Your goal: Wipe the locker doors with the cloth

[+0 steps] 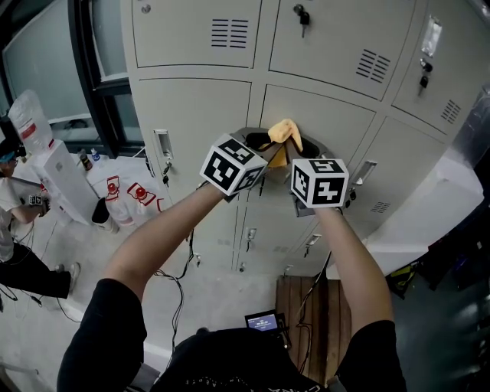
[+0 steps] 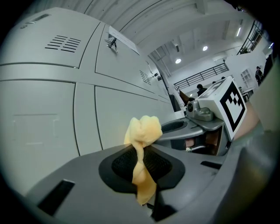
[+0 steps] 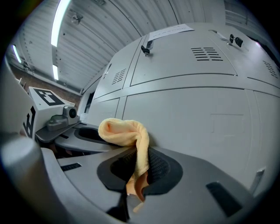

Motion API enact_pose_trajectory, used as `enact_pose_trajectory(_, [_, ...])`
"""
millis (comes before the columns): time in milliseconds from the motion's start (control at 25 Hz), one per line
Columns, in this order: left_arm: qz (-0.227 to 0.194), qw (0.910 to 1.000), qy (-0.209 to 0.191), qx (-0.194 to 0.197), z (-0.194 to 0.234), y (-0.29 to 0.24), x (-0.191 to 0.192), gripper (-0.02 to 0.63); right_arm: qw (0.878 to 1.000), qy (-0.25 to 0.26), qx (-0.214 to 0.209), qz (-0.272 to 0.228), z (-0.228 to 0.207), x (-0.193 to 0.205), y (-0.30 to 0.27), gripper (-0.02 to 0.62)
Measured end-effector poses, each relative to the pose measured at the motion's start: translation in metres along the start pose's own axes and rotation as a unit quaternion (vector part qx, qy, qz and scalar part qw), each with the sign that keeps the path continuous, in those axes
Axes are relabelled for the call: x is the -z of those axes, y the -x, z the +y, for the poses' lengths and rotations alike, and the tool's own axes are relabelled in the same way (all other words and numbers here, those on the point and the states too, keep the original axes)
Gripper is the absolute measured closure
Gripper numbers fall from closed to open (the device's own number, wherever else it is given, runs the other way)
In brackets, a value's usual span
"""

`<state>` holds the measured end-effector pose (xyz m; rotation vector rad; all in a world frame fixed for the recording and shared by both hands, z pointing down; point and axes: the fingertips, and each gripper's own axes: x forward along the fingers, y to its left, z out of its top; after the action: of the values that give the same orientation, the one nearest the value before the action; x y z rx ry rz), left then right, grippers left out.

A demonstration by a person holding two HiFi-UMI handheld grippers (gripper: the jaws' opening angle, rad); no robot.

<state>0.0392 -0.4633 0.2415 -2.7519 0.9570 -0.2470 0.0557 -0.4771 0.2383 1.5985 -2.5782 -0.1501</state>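
A yellow cloth (image 1: pixel 282 132) is bunched up between both grippers, right in front of a light grey locker door (image 1: pixel 325 115) in the middle row. My left gripper (image 1: pixel 266 145) is shut on one end of the cloth (image 2: pixel 142 131), which twists up out of its jaws (image 2: pixel 141 164). The right gripper (image 1: pixel 297 151) is shut on the other end (image 3: pixel 124 131), and the fabric folds over leftward above its pads (image 3: pixel 139 168). The two grippers sit side by side, nearly touching. In both gripper views the door surface lies just beyond the cloth.
Locker doors fill the wall, with vent slots (image 1: pixel 230 33), keys in locks (image 1: pixel 303 17) and a handle (image 1: pixel 162 145). A person (image 1: pixel 15 222) crouches at far left by white bags (image 1: pixel 122 191). A wooden pallet (image 1: pixel 321 321) and a small screen (image 1: pixel 262 320) lie on the floor below.
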Motion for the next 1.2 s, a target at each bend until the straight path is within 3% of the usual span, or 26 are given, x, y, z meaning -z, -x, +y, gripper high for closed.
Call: enact_pose_trajectory(1200, [-0.006, 0.9970, 0.009, 0.076, -0.119, -0.137, -0.029, 0.553, 0.996, -0.013, 0.084, 0.025, -0.158, 0.041, 0.091, 0.534])
